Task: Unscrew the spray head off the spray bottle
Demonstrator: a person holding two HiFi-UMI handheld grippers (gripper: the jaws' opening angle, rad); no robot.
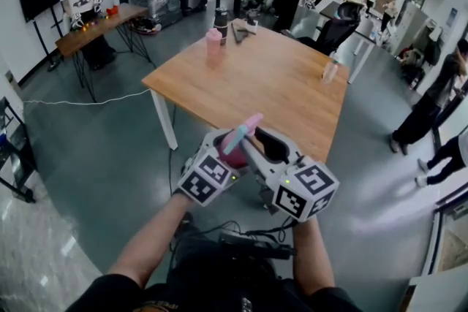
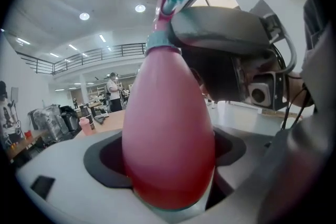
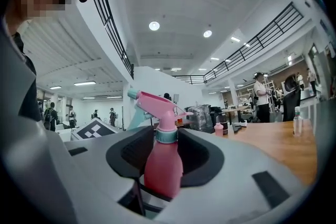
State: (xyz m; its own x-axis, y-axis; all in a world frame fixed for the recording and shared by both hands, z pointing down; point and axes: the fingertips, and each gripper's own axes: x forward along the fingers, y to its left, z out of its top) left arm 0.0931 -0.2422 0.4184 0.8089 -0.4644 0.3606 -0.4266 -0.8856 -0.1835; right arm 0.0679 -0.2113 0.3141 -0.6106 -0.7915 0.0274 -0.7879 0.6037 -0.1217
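The spray bottle point(image 2: 168, 134) is off the table, between the two grippers, which the person holds close together in front of the near edge of the wooden table point(image 1: 292, 95). The left gripper point(image 2: 169, 168) is clamped on the bottle's pink body, which fills the gap between its pads and blocks most of that gripper's view. The right gripper point(image 3: 165, 153) has its jaws standing apart to either side of the bottle's upper body, below the teal collar point(image 3: 167, 135). A dark gap shows on each side, so its pads press on nothing. The spray head point(image 1: 243, 131), pink with a teal trigger, is on the bottle and pokes up between the grippers in the head view, where their marker cubes hide nearly all of the body. On the table's far end stand a pink tumbler point(image 1: 213, 44) and a dark cup point(image 1: 221, 17), with a folded brownish thing point(image 1: 243, 28) just beside them. A clear bottle point(image 1: 330, 70) stands near the right edge, well apart from them. A white cable point(image 1: 88, 101) runs across the grey floor at the left. Beyond it a person stands at a narrow side table point(image 1: 99, 27), and several other people stand farther back and at the right.
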